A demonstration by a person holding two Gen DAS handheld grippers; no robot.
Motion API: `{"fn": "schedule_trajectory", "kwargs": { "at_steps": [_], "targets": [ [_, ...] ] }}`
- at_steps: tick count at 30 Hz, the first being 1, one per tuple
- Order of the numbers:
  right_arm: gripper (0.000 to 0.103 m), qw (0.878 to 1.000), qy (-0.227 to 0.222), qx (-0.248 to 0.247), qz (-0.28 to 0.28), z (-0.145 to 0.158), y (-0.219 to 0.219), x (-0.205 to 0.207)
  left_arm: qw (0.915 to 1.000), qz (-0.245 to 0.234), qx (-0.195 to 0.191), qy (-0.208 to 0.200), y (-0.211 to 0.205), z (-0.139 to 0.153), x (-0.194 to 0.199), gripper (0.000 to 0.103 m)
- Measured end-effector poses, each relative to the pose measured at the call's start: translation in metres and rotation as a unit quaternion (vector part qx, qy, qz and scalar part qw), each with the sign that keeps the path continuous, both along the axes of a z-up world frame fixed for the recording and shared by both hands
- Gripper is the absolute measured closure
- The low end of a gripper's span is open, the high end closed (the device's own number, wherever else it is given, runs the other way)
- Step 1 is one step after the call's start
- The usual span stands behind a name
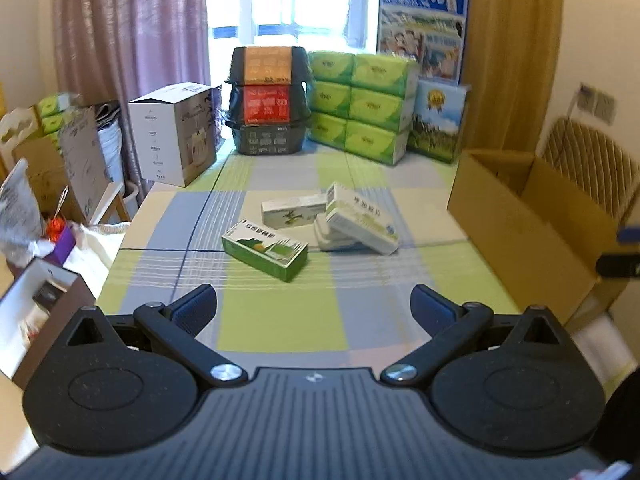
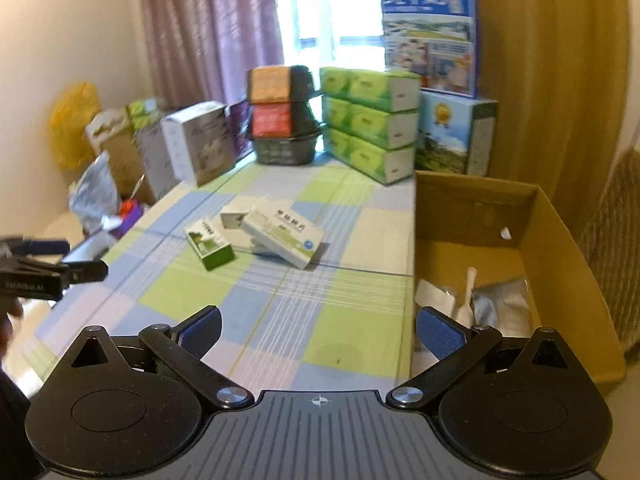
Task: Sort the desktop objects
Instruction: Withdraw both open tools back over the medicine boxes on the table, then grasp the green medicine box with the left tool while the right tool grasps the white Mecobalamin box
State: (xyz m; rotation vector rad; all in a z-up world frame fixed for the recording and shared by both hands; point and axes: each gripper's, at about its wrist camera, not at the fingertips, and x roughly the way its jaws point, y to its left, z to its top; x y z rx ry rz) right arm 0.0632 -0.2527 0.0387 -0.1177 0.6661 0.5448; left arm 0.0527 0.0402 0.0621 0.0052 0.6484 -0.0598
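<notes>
Checked tablecloth (image 1: 280,320) carries leaning medicine boxes (image 1: 362,218) beside a cardboard carton (image 2: 560,240), while the left gripper (image 1: 314,308) and right gripper (image 2: 318,330) hover spread and empty; nudging the pile could topple it.

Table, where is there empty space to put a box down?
The checked tablecloth is bare between the open left tool and the green box. Another free strip lies between the white boxes and the cardboard carton. The far edge is crowded by tissue packs and stacked containers.
</notes>
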Motion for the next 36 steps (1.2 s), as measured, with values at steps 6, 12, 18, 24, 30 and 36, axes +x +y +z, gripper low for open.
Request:
{"fn": "schedule_trajectory", "kwargs": {
  "at_steps": [6,12,18,24,30,36],
  "targets": [
    [0.002,0.993,-0.026,-0.078,0.086,-0.006,0.033,0.015,0.9908,-0.118,0.061,0.026,0.016,-0.006,0.025,0.002],
    [0.002,0.958,-0.07,-0.17,0.218,-0.015,0.074,0.04,0.9508,-0.258,0.168,0.038,0.021,-0.022,0.06,0.002],
    [0.002,0.918,-0.075,-0.219,0.323,-0.031,0.106,0.08,0.8896,-0.37,0.263,0.046,0.033,-0.047,0.104,0.002],
    [0.002,0.885,-0.082,-0.267,0.372,-0.054,0.132,0.116,0.8404,-0.43,0.325,0.057,0.041,-0.074,0.145,0.002],
    [0.002,0.878,-0.067,-0.28,0.381,-0.074,0.151,0.157,0.7989,-0.479,0.359,0.061,0.043,-0.098,0.173,0.004],
    [0.002,0.872,-0.051,-0.295,0.389,-0.099,0.166,0.186,0.7758,-0.505,0.373,0.059,0.041,-0.117,0.195,0.006]
  ]
}}
